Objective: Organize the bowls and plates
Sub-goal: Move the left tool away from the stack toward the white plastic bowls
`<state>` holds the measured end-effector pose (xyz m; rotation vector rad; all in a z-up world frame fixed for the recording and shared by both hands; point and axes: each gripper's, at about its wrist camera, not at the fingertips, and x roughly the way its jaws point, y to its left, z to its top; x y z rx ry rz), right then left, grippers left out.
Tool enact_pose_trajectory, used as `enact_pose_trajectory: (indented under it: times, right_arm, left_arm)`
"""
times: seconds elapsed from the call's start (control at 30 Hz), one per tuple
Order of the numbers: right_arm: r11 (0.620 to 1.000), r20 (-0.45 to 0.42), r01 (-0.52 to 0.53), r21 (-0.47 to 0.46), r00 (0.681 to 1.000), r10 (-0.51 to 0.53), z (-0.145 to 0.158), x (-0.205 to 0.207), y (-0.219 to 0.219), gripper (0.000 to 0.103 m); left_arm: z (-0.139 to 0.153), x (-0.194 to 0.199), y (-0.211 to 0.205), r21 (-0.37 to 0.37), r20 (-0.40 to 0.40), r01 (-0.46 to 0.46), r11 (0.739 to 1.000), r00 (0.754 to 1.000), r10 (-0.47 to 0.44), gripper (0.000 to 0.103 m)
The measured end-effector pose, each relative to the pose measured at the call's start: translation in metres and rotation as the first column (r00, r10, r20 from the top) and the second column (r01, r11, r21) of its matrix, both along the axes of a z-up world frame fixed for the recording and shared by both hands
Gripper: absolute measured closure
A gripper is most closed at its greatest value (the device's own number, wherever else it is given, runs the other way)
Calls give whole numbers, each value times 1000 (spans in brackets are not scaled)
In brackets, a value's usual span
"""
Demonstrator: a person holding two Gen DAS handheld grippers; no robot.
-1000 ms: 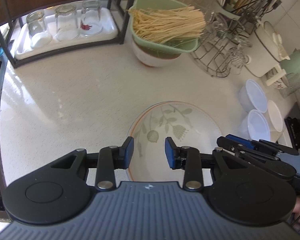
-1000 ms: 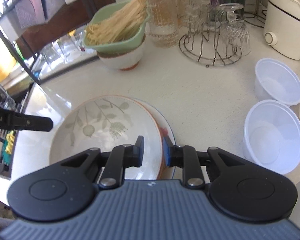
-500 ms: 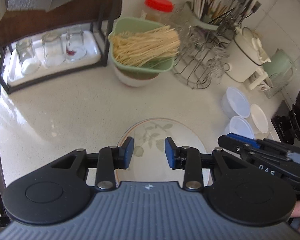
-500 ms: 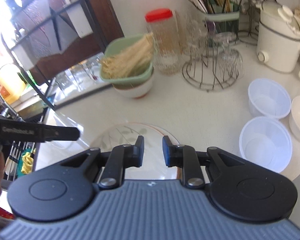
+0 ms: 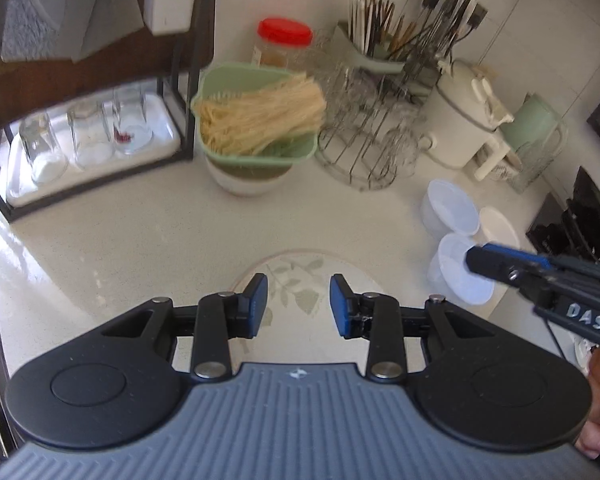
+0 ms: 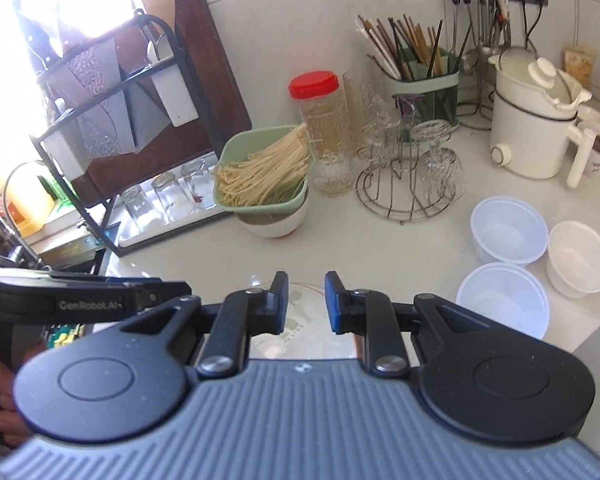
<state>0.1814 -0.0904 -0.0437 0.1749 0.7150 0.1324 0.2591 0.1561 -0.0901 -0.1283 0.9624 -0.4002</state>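
- Both tools have been raised since the earlier frames: the plate [image 5: 300,280] is seen smaller and farther below, and more of the back wall and rack has come into view.
- The left tool [image 5: 299,305] is held above the plate, tilted downward, with a clear gap between its blue pads; nothing is gripped.
- The right tool [image 6: 306,302] is held with a narrower gap between its pads, and nothing is seen between them either.
- In the left view the right tool [image 5: 500,266] is seen at the right edge, over the tubs; in the right view the left tool [image 6: 156,290] is seen at the left edge.
- The plate, with a leaf pattern, lies flat on the surface [image 5: 140,240], directly below both tools; in the right view only a sliver of it [image 6: 306,316] is seen between the fingers.
- Three white tubs [image 6: 508,230] stand close together on the surface to the right of the plate, apart from it.
- A bowl [image 6: 276,224] stands behind the plate, well apart, with a green basket of noodles [image 6: 260,172] resting on it.
- Upturned glasses [image 5: 88,140] are kept on a tray under the rack at the left.
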Motion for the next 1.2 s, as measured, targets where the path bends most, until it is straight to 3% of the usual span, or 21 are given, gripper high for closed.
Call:
enact_pose_trajectory:
  times: [0.33, 0.8, 1.2]
  right_arm:
    - [999, 2, -20, -33, 1000, 20, -6, 6, -33, 80]
    - [998, -43, -51, -37, 998, 49, -25, 14, -135, 78]
    - [995, -76, -102, 3, 992, 101, -50, 23, -212, 78]
  left_arm:
    - [-10, 4, -36, 4, -14, -44, 999, 999, 44, 64]
    - [-27, 14, -155, 0, -59, -63, 998, 996, 62, 63]
    - [-63, 29, -240, -19, -151, -125, 992, 981, 121, 62]
